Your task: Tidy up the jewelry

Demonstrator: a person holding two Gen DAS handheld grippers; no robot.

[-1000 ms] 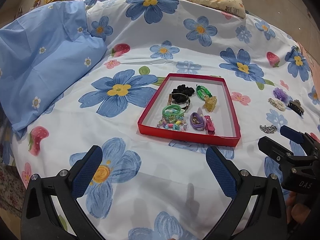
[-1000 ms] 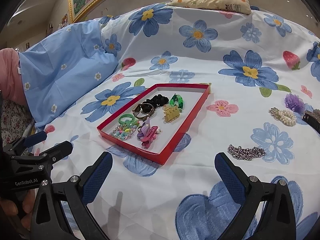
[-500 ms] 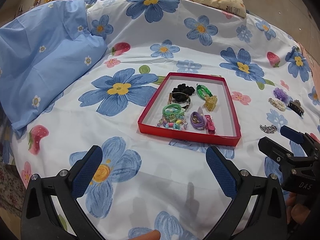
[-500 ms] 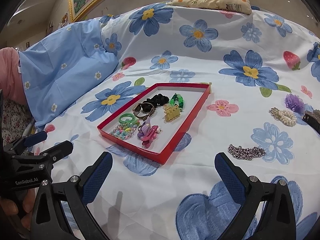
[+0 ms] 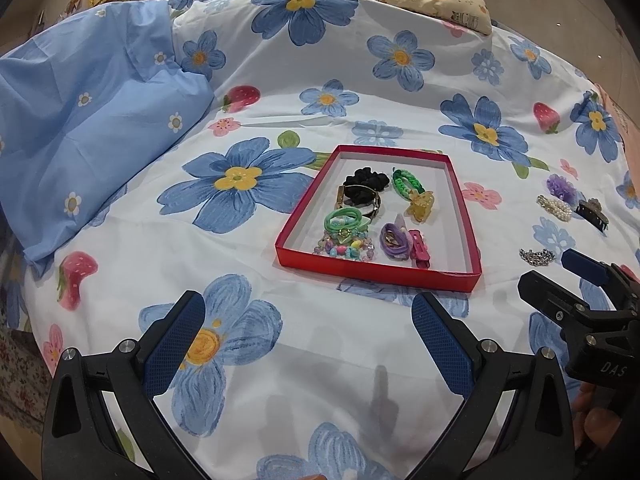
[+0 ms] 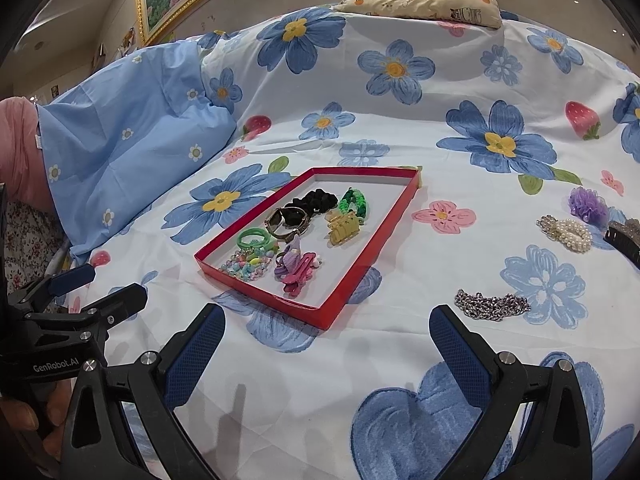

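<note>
Two handheld grippers hover over a bed spread with a white sheet printed in blue flowers and strawberries (image 6: 400, 128), where a shallow red cardboard tray (image 6: 362, 276) already holds a black scrunchie, a green braided band, an amber claw clip, green hair ties, a pastel bead bracelet and a pink clip. The left gripper (image 5: 308, 344) and the right gripper (image 6: 326, 350) both stand with fingers spread wide and nothing between them. Four pieces lie loose on the sheet at about three o'clock from the tray — a silver chain bracelet (image 6: 492, 305) nearest the right gripper, then a pearl hair clip (image 6: 566, 233), a purple fabric flower (image 6: 588, 202) and a dark claw clip (image 6: 624, 240) at the frame's edge. The chain looks the likely next pick, and the risk lies there: limp links on soft bedding could slip from a shallow pinch, or the fingers could bunch the sheet and tug the tray — which sits well apart from the chain — off its spot. A careless drop into the crowded near end could also tangle chain and beads.
</note>
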